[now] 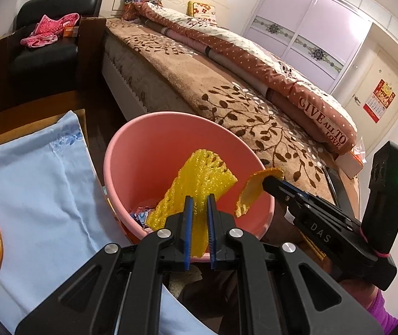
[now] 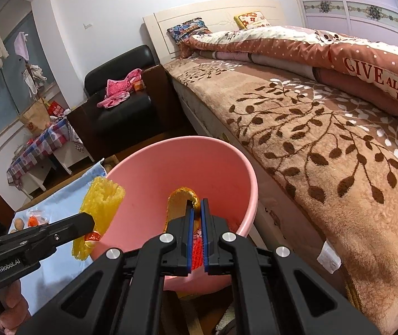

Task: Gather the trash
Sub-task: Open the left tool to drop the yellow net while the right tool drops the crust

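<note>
While both grippers hovered over the pink bin (image 1: 120, 150) — left gripper (image 1: 199, 209) clamping yellow foam netting (image 1: 199, 173), right gripper (image 2: 197, 209) pinching orange peel (image 2: 178, 201) — a clean drop called for releasing inside the rim.

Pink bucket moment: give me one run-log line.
left tongs: shut on yellow foam net | right tongs: shut on orange peel | both over pink bucket | release not yet done
</note>
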